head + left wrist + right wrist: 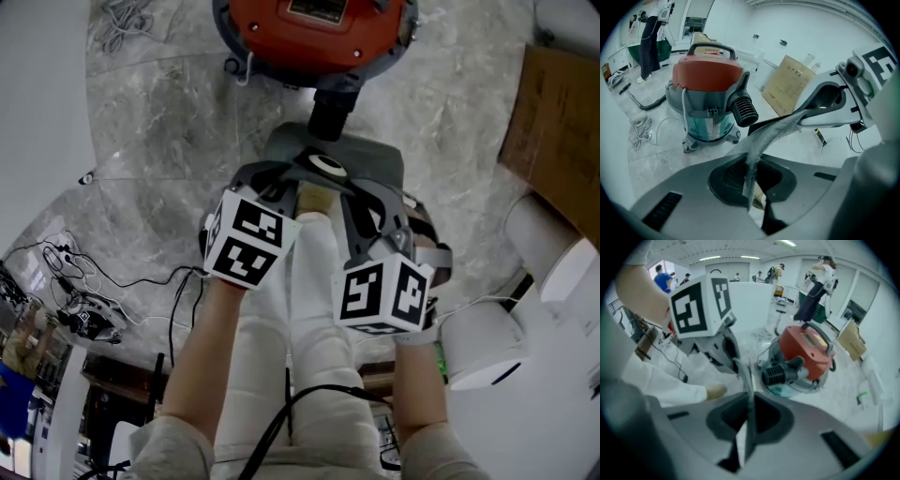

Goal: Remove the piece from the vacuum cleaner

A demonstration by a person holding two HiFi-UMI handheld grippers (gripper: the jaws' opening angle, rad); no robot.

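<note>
The red-topped vacuum cleaner [314, 33] stands on the marble floor ahead, its black ribbed hose port [328, 117] facing me. Just in front of the port hangs a grey fabric piece [361, 159] with a white ring, clear of the cleaner. Both grippers hold it. My left gripper [281, 183] is shut on one end of the mesh fabric [764, 140], which runs taut to my right gripper [806, 112]. My right gripper [749, 427] is shut on the fabric's thin edge [749, 394], with the left gripper [736, 364] close by. The cleaner [806, 357] sits beyond.
A cardboard sheet [553, 122] leans at the right, with white rounded casings [487, 347] below it. Cables [66, 272] lie on the floor at the left and a white cord [122, 19] at the top left. My white-trousered legs [314, 309] are below the grippers. People stand in the far background.
</note>
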